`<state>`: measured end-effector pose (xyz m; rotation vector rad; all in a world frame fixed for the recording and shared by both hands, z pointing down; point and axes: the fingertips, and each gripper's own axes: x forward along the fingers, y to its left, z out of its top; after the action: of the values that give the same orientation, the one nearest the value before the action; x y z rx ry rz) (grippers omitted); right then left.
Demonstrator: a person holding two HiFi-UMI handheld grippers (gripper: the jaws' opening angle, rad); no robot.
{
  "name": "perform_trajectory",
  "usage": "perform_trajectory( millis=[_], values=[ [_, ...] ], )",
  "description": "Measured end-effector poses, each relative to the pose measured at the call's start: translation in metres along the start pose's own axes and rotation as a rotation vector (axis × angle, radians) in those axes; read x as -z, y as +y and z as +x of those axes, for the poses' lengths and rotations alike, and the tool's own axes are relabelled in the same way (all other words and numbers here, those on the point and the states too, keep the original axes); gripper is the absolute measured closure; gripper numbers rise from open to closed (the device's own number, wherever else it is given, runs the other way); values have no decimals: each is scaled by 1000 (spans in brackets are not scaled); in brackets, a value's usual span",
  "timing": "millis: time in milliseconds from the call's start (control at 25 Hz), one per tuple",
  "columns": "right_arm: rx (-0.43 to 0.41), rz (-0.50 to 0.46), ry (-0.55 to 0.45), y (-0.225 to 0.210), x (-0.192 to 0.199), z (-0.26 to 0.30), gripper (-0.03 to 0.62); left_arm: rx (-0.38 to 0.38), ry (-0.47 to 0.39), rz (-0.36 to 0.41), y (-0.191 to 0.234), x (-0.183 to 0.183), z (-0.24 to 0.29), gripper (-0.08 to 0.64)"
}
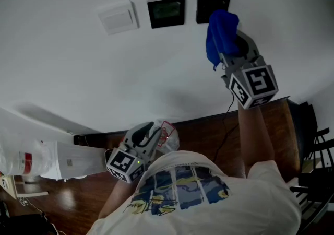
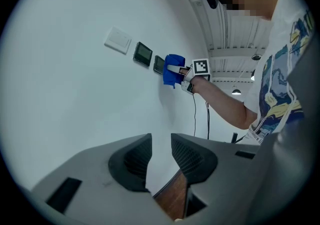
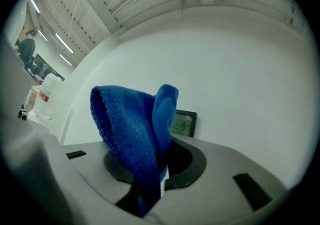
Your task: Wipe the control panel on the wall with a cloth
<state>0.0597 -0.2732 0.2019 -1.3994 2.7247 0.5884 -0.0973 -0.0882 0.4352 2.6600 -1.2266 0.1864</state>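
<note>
Right now the right tongs (image 1: 229,46) are squeezed tight on a blue cloth (image 1: 221,34). The cloth sticks up past the tips, so I think the soft part, not the hard plastic, meets the wall (image 1: 62,61). On the wall are 3 things in a row: a white switch (image 1: 119,18), a panel with a green screen (image 1: 166,12), and a dark panel (image 1: 209,4). The person's arm (image 1: 255,134) reaches up high, because the row sits high on the wall. From the head view the cloth covers the low corner of the dark panel. I cannot tell if it is pressing on it or just very near. The left tongs (image 2: 161,156) hang low by the person's side, well away from the wall. Their jaws are a little apart and nothing is in them. I think they stay down there because 1 hand is enough for wiping. The job looks like it is just at the rubbing part. The cloth is bunched up, so only a small bit may touch the panel.
</note>
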Motion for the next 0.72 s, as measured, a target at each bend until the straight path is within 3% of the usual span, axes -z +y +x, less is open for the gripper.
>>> perform_trajectory(
  millis=[320, 720],
  values=[
    [-161, -18, -53, 97, -26, 44, 494, -34, -2, 5, 15, 7, -31, 463],
    [-156, -10, -66, 129, -34, 93, 494, -66, 7, 2, 35, 17, -67, 463]
  ],
)
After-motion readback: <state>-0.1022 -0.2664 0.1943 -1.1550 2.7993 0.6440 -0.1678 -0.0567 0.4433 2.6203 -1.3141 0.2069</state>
